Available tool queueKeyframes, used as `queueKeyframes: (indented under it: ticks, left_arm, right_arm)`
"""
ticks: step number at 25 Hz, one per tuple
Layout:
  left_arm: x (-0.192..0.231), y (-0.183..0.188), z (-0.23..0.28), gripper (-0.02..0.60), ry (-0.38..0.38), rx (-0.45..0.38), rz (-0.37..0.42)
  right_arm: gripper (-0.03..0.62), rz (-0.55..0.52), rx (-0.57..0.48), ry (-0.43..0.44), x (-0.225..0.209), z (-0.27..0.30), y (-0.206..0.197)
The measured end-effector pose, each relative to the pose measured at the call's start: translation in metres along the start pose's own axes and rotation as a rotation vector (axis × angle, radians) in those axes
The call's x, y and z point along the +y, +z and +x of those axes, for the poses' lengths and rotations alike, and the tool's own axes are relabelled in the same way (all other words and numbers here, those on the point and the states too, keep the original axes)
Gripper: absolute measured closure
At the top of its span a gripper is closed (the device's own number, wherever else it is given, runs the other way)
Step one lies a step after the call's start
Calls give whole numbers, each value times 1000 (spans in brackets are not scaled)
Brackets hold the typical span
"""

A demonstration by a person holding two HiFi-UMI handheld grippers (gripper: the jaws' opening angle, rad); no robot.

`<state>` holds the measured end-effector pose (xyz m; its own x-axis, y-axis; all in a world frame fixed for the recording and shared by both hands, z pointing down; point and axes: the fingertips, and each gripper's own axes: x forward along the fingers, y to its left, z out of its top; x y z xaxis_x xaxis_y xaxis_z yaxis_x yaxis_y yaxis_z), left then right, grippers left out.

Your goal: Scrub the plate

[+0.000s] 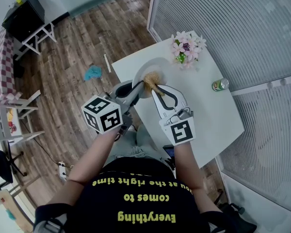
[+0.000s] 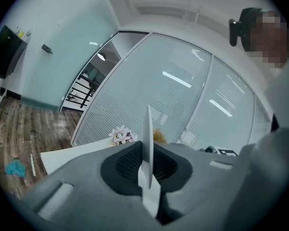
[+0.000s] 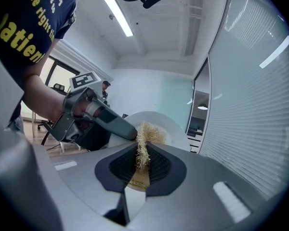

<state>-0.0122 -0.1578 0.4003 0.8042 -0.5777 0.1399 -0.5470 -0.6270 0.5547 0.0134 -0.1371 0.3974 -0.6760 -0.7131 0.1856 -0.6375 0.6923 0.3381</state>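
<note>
My left gripper point(image 1: 136, 87) is shut on the rim of a white plate point(image 1: 154, 67) and holds it up on edge above the near corner of the white table point(image 1: 208, 110). In the left gripper view the plate point(image 2: 148, 129) stands edge-on between the jaws of the left gripper point(image 2: 148, 154). My right gripper point(image 1: 157, 88) is shut on a tan fibrous scrubber point(image 1: 152, 77), whose tuft lies against the plate's face. In the right gripper view the scrubber point(image 3: 144, 146) sticks out of the right gripper point(image 3: 142, 161) toward the plate point(image 3: 159, 123), with the left gripper point(image 3: 116, 124) beside it.
A bunch of pink and white flowers point(image 1: 186, 48) stands at the table's far corner, and a green can point(image 1: 220, 84) lies near its right edge. A blue cloth point(image 1: 92, 73) lies on the wooden floor to the left. Ribbed glass partitions point(image 1: 242, 28) run close behind the table.
</note>
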Motion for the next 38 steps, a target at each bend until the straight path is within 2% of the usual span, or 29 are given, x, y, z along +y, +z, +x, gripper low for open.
queueKeyframes:
  ticks: [6,18,24,38]
  left_arm:
    - [-4,2,-1,558,-11,4,1]
    - [-7,-2,2,557,-20,12,-5]
    - [-8,-2,3,555,-18,12,-4]
    - [-12,-3,4,555,-29,18,5]
  right_arm:
    - [562,-8,9,-4,-2,-1,1]
    - [562,29,34,-79,-19,-5,-7]
    - [562,95,48,-142,-34,-7,-18]
    - [562,107,88,-221,-62,-18,-31]
